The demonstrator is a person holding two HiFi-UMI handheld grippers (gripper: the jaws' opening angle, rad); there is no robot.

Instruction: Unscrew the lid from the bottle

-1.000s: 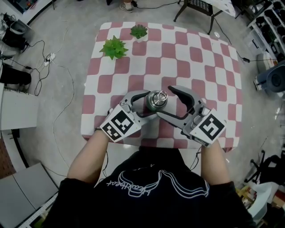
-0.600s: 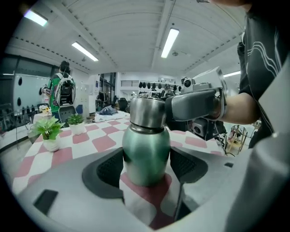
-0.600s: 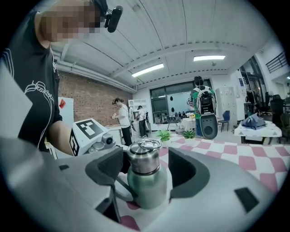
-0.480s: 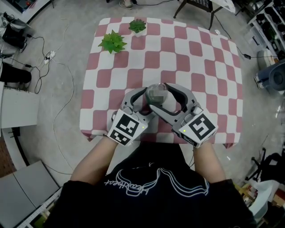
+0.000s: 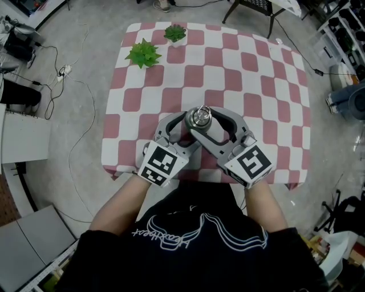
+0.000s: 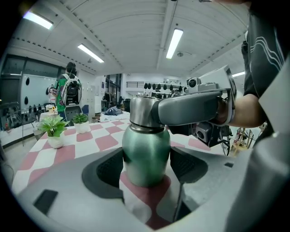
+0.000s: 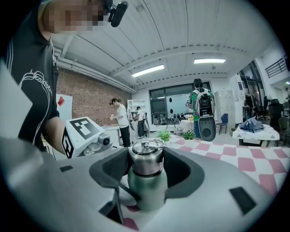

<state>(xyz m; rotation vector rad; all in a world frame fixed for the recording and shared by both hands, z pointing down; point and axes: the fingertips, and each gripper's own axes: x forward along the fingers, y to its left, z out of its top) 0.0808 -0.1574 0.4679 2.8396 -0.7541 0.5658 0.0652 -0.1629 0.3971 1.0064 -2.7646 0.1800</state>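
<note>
A green metal bottle with a steel lid and ring handle stands near the front edge of the checkered table. My left gripper is shut on the bottle's green body, a black pad pressing each side. My right gripper reaches in higher up, and its jaws have just been closing with the lid between them. Both pads now lie against the lid. One right finger crosses in front of the lid in the left gripper view.
Two small potted plants stand at the table's far left corner. A chair is beyond the table and cables trail on the floor at left. People stand far off in the room.
The right gripper has swung in from the bottle's right and narrowed its jaws round the lid. The left gripper has stayed on the bottle, turning slightly.
</note>
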